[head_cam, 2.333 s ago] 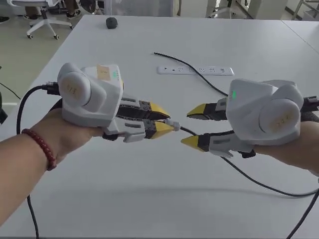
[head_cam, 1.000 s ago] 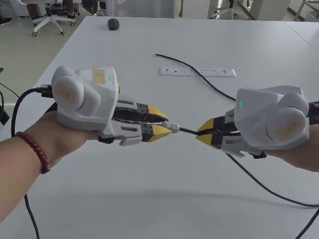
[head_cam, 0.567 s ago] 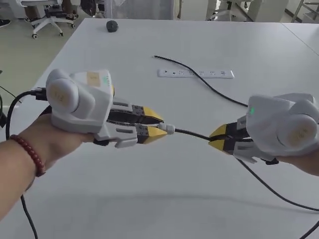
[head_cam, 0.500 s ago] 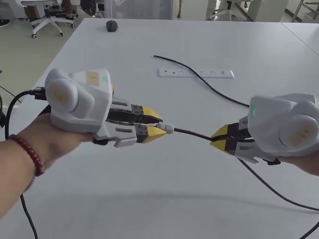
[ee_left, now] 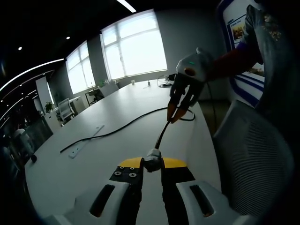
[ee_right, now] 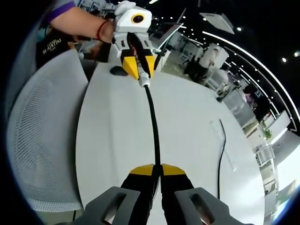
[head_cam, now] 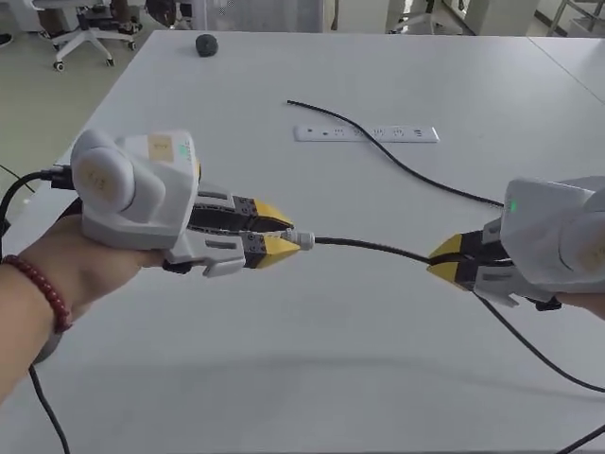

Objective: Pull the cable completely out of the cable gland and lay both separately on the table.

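My left gripper [head_cam: 274, 238] is shut on a small white cable gland [head_cam: 301, 240], held above the white table [head_cam: 312, 359]. The gland [ee_left: 152, 159] sits between my own yellow fingertips in the left gripper view. A black cable [head_cam: 373, 248] runs taut from the gland to my right gripper [head_cam: 452, 264], which is shut on it farther to the right. In the right gripper view the cable [ee_right: 153, 126] stretches from my jaws up to the gland [ee_right: 143, 82] in the other gripper [ee_right: 137, 65]. Behind the right gripper the cable trails off over the table.
A white power strip [head_cam: 367, 134] lies at mid-table with a second black cable [head_cam: 378, 147] crossing it. A dark round object [head_cam: 206, 43] rests near the far edge. Office chairs [head_cam: 66, 24] stand beyond the table. A mesh chair back [ee_right: 37, 140] shows in the right gripper view.
My right gripper closed on the cable and drew away to the right. The gap between the grippers widened and more cable now shows between gland and right jaws. The left gripper kept its hold.
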A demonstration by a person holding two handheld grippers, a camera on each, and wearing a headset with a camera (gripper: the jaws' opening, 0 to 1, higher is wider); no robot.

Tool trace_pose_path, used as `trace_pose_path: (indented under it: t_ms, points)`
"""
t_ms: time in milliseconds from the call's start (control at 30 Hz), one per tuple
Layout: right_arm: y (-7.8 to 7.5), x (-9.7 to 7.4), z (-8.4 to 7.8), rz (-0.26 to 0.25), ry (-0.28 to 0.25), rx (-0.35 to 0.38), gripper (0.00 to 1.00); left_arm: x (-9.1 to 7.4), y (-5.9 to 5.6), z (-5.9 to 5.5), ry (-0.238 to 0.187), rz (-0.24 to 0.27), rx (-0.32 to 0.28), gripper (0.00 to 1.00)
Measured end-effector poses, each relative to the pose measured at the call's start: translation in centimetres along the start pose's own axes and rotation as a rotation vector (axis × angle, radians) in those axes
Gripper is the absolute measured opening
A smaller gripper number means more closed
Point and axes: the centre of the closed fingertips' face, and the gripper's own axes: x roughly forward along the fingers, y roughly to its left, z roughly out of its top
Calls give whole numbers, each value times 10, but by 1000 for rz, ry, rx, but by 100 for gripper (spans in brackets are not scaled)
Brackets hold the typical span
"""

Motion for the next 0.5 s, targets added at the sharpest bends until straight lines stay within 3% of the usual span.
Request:
trace_pose_path:
  t_ms: [233,500]
  points:
    - [-4,2,-12,-15,23,21,0,0,2,-7,21,5,-4,15]
    - [-9,2,-18,-27,40,38,0,6,1,-8,23,-1,-8,15]
